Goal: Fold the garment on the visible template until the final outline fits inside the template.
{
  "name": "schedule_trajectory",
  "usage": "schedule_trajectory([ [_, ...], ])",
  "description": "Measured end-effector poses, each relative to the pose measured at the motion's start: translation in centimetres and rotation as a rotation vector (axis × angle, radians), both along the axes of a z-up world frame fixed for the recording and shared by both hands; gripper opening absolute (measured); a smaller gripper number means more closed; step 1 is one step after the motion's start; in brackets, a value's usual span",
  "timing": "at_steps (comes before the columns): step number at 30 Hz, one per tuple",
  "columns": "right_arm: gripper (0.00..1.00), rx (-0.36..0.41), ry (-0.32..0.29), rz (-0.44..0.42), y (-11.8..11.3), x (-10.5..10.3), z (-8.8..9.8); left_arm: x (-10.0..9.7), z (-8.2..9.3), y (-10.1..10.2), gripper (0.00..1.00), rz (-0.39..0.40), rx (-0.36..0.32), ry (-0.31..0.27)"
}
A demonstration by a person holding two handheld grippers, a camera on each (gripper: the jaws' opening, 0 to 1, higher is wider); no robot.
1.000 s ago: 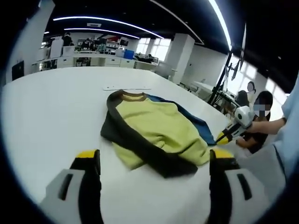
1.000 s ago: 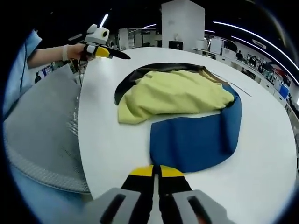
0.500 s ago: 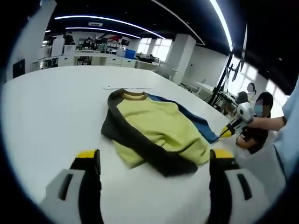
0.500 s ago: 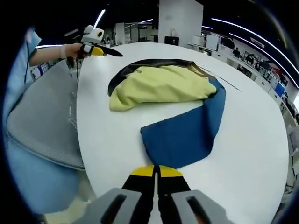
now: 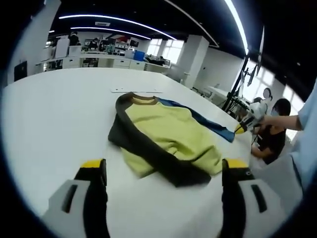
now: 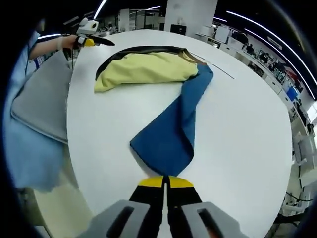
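On white table (image 6: 247, 124), right gripper (image 6: 165, 179) clenched on garment's (image 5: 163, 134) blue sleeve (image 6: 168, 139), left gripper (image 5: 163, 171) released.

The garment (image 5: 163, 136) — yellow, dark-edged, a blue strip toward 2 o'clock — lies rumpled on the white table (image 5: 54, 114). The left gripper (image 5: 163, 173) hovers with jaws spread; the right gripper (image 5: 241, 128) sits at 3 o'clock.

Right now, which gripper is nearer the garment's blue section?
Right. The right gripper is shut on the blue section; the left gripper is open, back from the yellow part, across the garment.
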State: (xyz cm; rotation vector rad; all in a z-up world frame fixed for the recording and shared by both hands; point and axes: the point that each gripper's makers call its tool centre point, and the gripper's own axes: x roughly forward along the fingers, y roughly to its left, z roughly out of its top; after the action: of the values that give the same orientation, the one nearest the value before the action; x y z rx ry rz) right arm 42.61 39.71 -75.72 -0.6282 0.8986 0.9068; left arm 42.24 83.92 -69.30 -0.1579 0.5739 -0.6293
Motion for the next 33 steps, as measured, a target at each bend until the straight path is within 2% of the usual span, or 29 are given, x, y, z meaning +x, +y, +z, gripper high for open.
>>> schedule_trajectory([
  [14,0.0,-0.122,-0.009,-0.013,-6.5,5.6,1.7,0.6,-0.5,-0.3,0.94,0.007,-0.001,0.014],
  [26,0.0,-0.212,0.013,0.01,-10.3,9.2,2.7,0.8,-1.3,-0.8,0.94,0.004,0.001,0.04],
  [33,0.0,-0.253,0.035,0.013,-12.2,11.8,2.5,1.0,-1.3,-1.2,0.94,0.005,-0.002,0.043],
])
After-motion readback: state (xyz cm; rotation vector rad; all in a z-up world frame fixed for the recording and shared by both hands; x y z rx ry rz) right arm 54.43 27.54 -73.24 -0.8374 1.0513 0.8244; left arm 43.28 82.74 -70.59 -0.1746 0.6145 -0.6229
